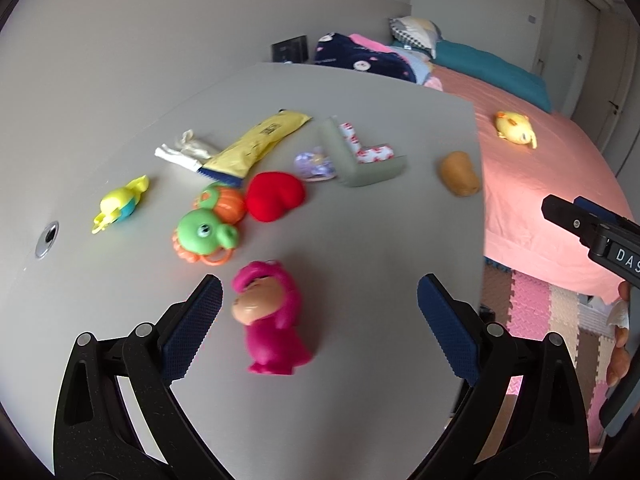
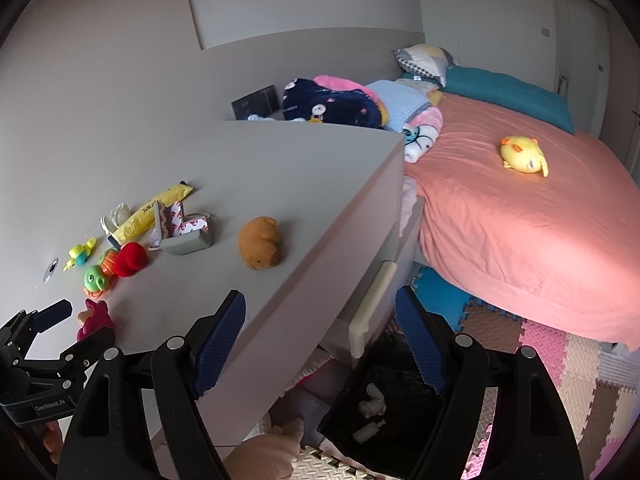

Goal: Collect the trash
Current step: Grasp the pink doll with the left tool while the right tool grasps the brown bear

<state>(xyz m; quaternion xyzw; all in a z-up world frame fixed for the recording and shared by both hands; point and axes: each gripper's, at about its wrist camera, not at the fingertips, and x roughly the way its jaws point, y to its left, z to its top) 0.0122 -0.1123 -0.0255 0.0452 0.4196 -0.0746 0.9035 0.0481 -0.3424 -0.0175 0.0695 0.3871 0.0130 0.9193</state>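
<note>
Trash, a crumpled white tissue (image 1: 185, 149) and yellow wrapper (image 1: 256, 142), lies far left on my table (image 1: 360, 240); light, soft, pinch mid-body. Both my hand-held grippers, left (image 1: 319, 328) and right (image 2: 320, 346), gape empty.

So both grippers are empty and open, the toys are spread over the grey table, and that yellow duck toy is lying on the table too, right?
Not quite. The yellow duck toy lies on the pink bed, not on the grey table; the right wrist view shows it clearly. The rest holds: the left gripper and right gripper are both open and empty, and toys are spread over the table.
</note>
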